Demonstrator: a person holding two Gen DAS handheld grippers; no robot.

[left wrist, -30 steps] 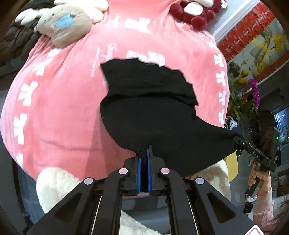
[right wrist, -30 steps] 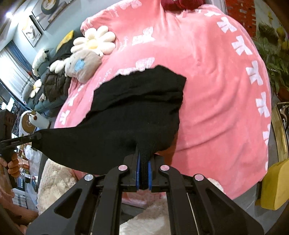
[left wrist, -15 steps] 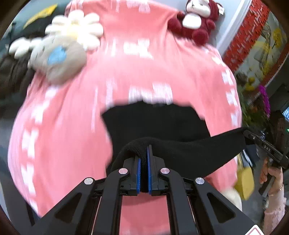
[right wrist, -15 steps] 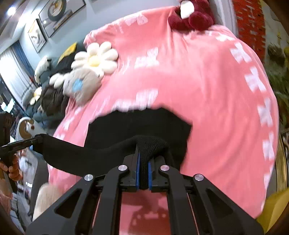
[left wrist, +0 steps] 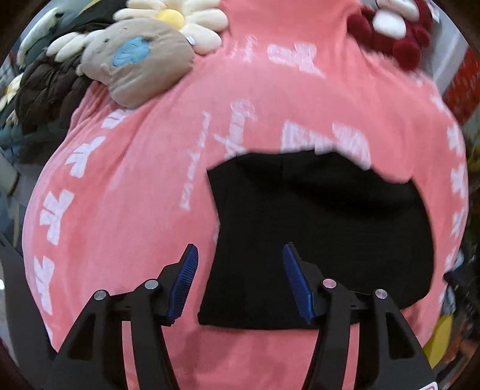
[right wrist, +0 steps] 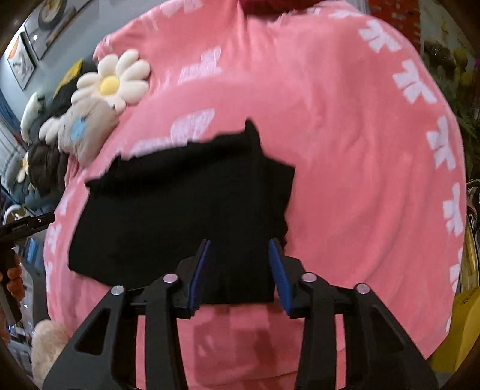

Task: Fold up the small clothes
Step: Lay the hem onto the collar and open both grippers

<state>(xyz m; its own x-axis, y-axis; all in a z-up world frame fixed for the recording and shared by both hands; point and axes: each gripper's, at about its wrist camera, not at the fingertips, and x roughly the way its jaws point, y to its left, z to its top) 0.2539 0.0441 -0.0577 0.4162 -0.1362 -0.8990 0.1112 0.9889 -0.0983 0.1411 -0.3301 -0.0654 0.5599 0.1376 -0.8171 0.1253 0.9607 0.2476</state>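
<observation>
A black knit garment (left wrist: 324,228) lies folded over on the pink blanket (left wrist: 129,210). In the left wrist view my left gripper (left wrist: 240,255) hangs above the garment's near left corner, its jaws opening wide, blue pads clear of the cloth. In the right wrist view the same black garment (right wrist: 180,210) rests flat, and my right gripper (right wrist: 239,250) straddles its near right corner with jaws opening; the pads do not press the fabric. The left gripper's tip (right wrist: 33,223) shows at the far left edge there.
A grey plush cushion (left wrist: 141,63) with a white daisy cushion (left wrist: 180,18) sits at the blanket's back left, and a dark red plush toy (left wrist: 396,27) at the back right. Dark padded bedding (left wrist: 42,90) lies further left. A yellow object (right wrist: 465,330) stands off the bed at right.
Both grippers carried the garment's lifted edge forward and down over itself, then let go. The cloth now lies flat, doubled, and both sets of jaws have spread apart.
</observation>
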